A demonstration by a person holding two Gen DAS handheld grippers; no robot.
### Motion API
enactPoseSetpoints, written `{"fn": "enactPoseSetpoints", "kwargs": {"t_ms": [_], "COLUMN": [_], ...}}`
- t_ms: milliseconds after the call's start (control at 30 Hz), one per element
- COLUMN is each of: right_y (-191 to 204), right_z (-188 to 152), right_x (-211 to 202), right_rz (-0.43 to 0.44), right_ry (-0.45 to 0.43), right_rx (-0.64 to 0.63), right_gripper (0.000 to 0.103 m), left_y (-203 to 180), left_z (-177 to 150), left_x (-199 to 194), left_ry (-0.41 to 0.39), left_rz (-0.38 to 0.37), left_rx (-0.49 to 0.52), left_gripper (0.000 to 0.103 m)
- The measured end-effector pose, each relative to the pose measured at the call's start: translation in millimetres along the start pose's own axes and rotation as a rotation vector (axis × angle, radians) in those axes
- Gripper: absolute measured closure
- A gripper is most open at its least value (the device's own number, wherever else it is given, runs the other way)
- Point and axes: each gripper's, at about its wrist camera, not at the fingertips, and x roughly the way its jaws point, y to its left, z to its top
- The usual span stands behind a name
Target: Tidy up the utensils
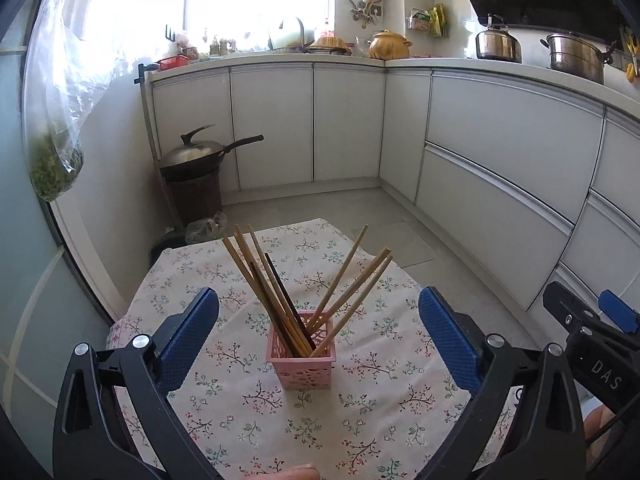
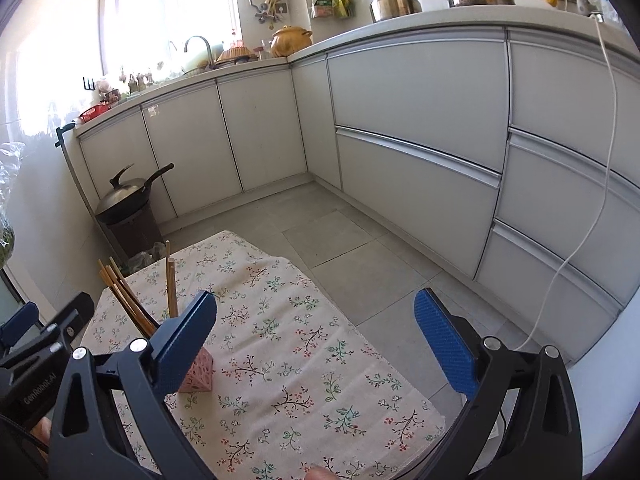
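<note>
A pink perforated holder (image 1: 303,352) stands on the floral tablecloth (image 1: 240,420) with several chopsticks (image 1: 276,292) fanned out of it, most pale wood, a couple dark. My left gripper (image 1: 318,320) is open, its blue pads wide on either side of the holder and nothing between them. In the right wrist view the holder (image 2: 197,376) shows partly behind the left pad, with chopsticks (image 2: 172,284) sticking up. My right gripper (image 2: 316,320) is open and empty over the cloth, to the right of the holder. The right gripper (image 1: 588,320) shows at the left view's right edge.
The small cloth-covered table (image 2: 320,380) stands in a kitchen with grey cabinets (image 1: 500,152) ahead and to the right. A lidded wok (image 1: 196,156) sits on a dark stand near the wall. A bag of greens (image 1: 56,160) hangs at left. A white cable (image 2: 600,200) hangs down the drawers.
</note>
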Motion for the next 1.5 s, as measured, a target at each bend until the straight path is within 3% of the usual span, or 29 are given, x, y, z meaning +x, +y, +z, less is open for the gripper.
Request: {"fn": "enactPoseSetpoints", "kwargs": {"t_ms": [1500], "right_y": [10], "right_z": [-8], "right_x": [6], "right_rz": [-0.009], "right_ry": [0.027], "right_rx": [-0.007], "right_gripper": [0.007], "left_y": [6], "left_z": [0], "left_x": [-1], "left_ry": [-0.008], "left_rz": [0.009], "left_rx": [-0.008], "left_gripper": [0.007]}}
